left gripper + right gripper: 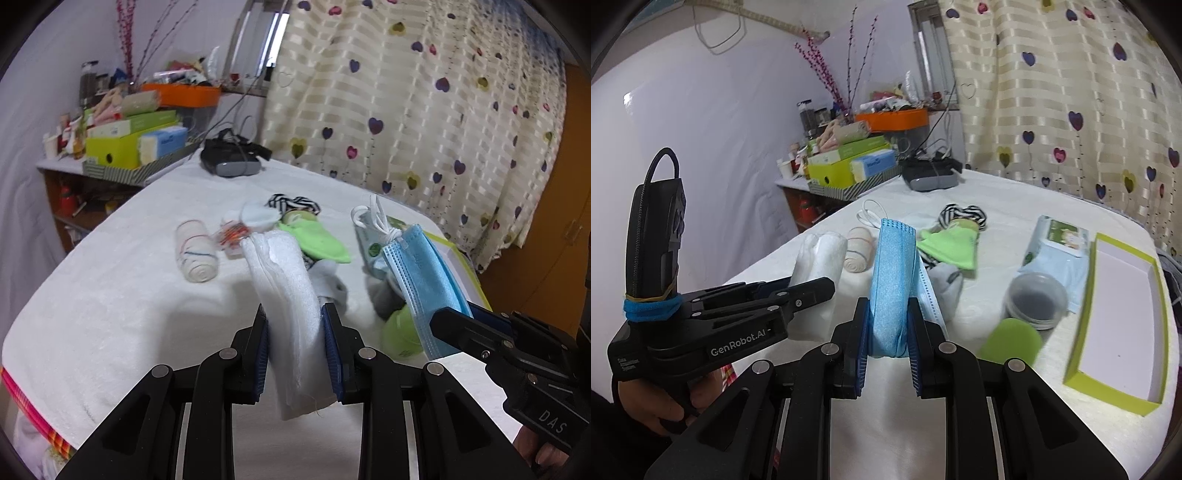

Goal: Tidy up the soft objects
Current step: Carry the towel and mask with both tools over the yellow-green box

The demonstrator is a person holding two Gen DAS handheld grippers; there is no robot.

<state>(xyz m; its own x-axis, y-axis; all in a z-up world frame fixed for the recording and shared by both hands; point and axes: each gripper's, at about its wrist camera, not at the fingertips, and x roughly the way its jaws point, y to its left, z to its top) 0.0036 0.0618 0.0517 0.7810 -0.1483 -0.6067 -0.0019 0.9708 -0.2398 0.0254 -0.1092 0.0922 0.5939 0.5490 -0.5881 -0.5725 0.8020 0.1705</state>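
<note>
The left wrist view looked forward along its own fingers (264, 332), low and close over the white-covered table (110, 295), facing the heart-print curtain (424, 110) and the cluttered shelf (129, 147) at far left; the right gripper (452, 321) entered from its right edge, close by. The right wrist view sat likewise behind its own fingers (862, 332), a little to the right of the other, facing the same way; the left gripper (812, 290) showed at its left. Both views shared the bandage roll (195, 254) (857, 249), the green cloth (317, 240) (951, 247), the headset (232, 157) (932, 175), the curtain (1071, 92) and the shelf (849, 166); only the right view took in the whole green tray (1087, 384).
</note>
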